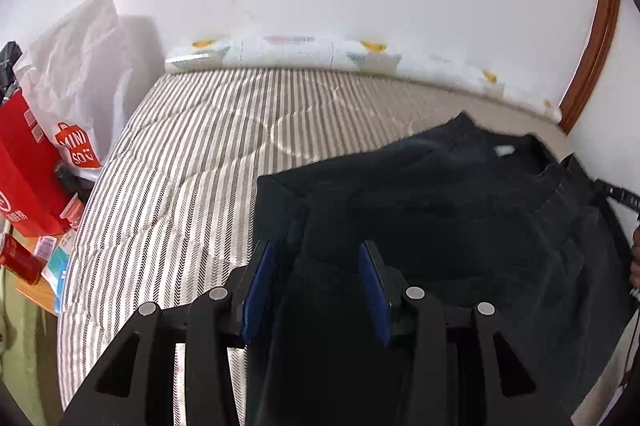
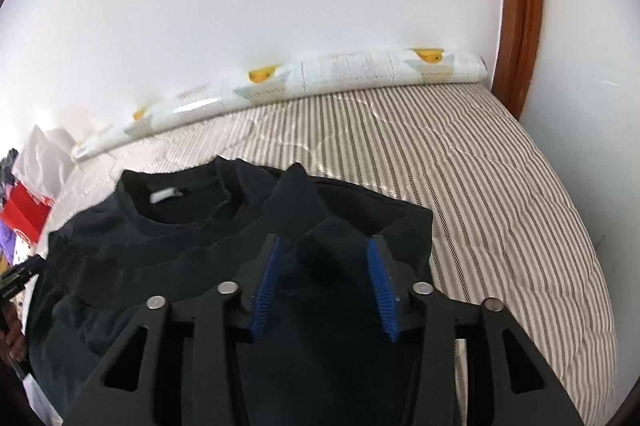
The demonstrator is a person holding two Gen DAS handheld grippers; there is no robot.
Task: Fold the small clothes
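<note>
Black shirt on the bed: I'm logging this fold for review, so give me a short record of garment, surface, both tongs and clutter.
garment: black shirt, collar and white label toward the wall, one side folded inward
surface: striped bed cover
left tongs: open over the shirt's edge, pads apart from cloth
right tongs: open, a fabric peak between the pads, no pinch visible
clutter: white shopping bag and red box beside the bed
along wall: patterned roll

A bed (image 1: 180,153) covered with a quilted grey-and-white striped cover carries everything. A dark shirt (image 1: 460,209) lies spread on it, neck opening and white label toward the wall, one sleeve folded over the body. A long white patterned roll (image 2: 320,77) rests on the bed along the wall.
</note>
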